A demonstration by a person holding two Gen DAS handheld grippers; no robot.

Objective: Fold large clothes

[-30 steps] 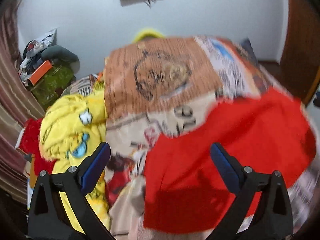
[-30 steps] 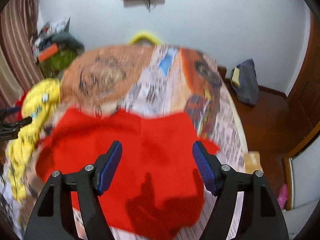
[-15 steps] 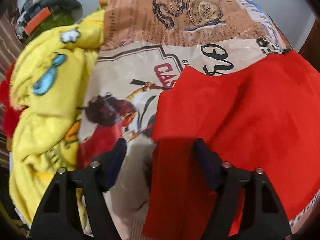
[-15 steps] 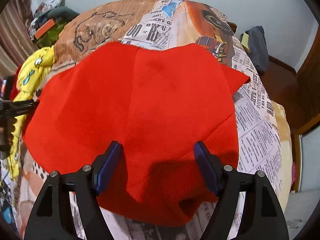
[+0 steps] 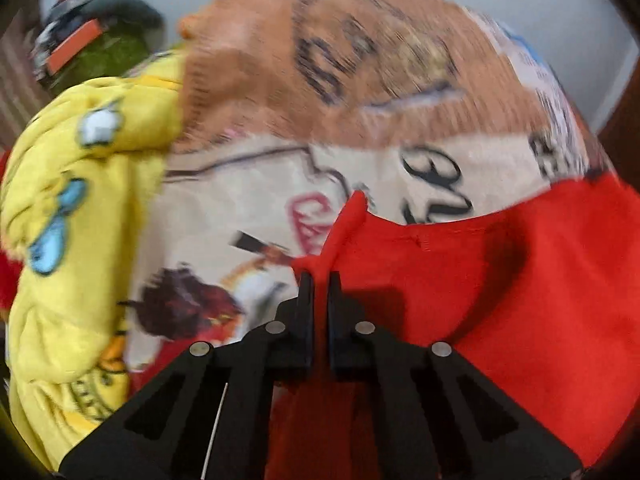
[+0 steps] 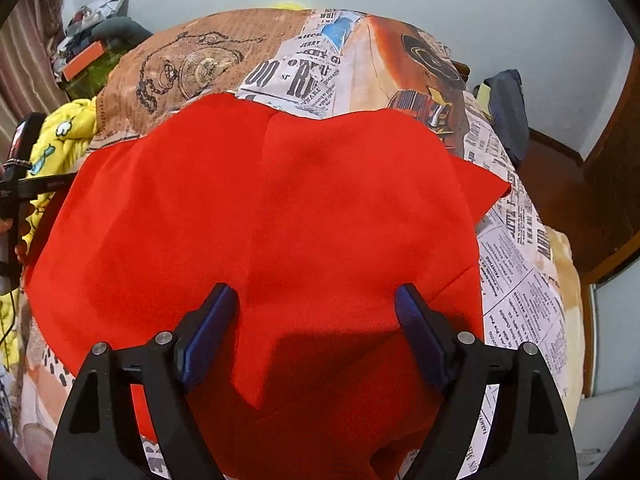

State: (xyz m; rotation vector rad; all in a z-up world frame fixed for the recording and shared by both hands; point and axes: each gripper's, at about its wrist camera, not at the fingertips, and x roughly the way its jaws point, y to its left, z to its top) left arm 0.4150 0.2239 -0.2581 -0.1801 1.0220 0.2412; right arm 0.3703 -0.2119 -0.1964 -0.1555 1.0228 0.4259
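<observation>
Red garment edge pinched in left gripper fingers; right gripper fingers spread wide above it.

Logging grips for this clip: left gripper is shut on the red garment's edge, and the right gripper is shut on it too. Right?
Not quite. The left gripper is shut on the red garment, but the right wrist view shows the right gripper open, its fingers spread over the cloth.
</observation>
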